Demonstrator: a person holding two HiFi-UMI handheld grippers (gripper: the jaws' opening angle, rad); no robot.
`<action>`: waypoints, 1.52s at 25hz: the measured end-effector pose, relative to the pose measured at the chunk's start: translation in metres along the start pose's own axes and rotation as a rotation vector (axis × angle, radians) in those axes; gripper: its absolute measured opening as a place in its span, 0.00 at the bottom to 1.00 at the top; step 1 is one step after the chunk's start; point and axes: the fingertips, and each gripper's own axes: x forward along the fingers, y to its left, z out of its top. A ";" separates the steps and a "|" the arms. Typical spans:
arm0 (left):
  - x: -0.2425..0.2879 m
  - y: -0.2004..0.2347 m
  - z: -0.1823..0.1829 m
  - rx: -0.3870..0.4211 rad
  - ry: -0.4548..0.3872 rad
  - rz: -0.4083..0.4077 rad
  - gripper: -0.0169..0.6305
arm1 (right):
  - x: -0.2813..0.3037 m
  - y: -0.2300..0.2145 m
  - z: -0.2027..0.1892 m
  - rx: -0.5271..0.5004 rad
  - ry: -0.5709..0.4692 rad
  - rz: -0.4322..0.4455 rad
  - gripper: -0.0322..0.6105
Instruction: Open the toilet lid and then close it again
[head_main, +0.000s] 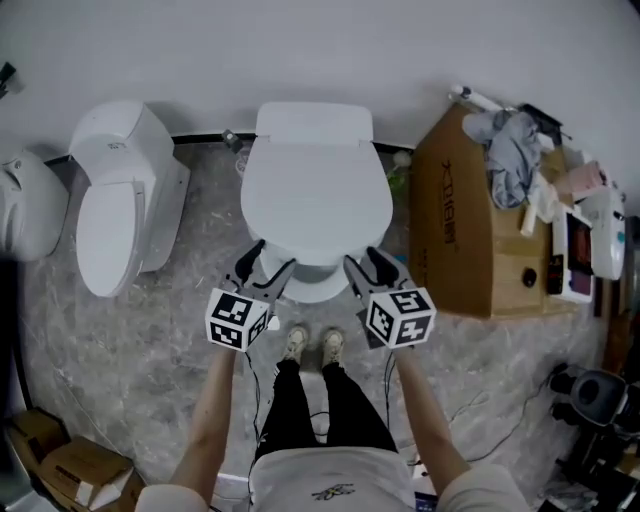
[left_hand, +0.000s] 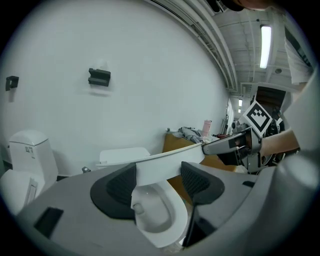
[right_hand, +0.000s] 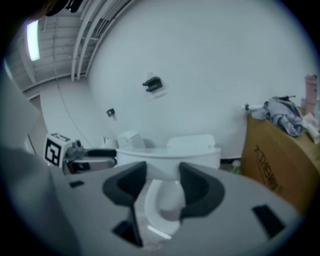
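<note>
Nearest you, both grippers sit at the front lip of the middle toilet. The left gripper (head_main: 268, 262) is at the lip's left corner and the right gripper (head_main: 370, 262) at its right corner, about level with each other, so neither hand is clearly nearer.

Both pairs of jaws stand apart. In the left gripper view the front rim of the toilet lid (head_main: 315, 195) lies in the gap between the pads, though I can't see them pressing on it. In the right gripper view the rim runs just above and beyond the open jaws, with the bowl (head_main: 318, 290) showing through the gap.

The lid lies low and nearly flat, its front edge seemingly a little off the bowl. Its long axis runs straight away from you, from the lip at your jaws to the hinge line at the tank (head_main: 314, 122) against the far wall.

Any swing, I judge, pivots about that far edge, so your grippers would travel up and away together.
</note>
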 end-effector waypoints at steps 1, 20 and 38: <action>0.001 0.002 0.008 -0.003 -0.008 -0.001 0.48 | 0.000 0.000 0.009 0.003 -0.008 0.000 0.40; 0.032 0.047 0.131 -0.058 -0.111 -0.048 0.49 | 0.024 -0.012 0.141 0.062 -0.038 -0.026 0.40; 0.107 0.099 0.257 0.044 -0.205 0.004 0.52 | 0.077 -0.051 0.282 0.157 -0.116 0.036 0.40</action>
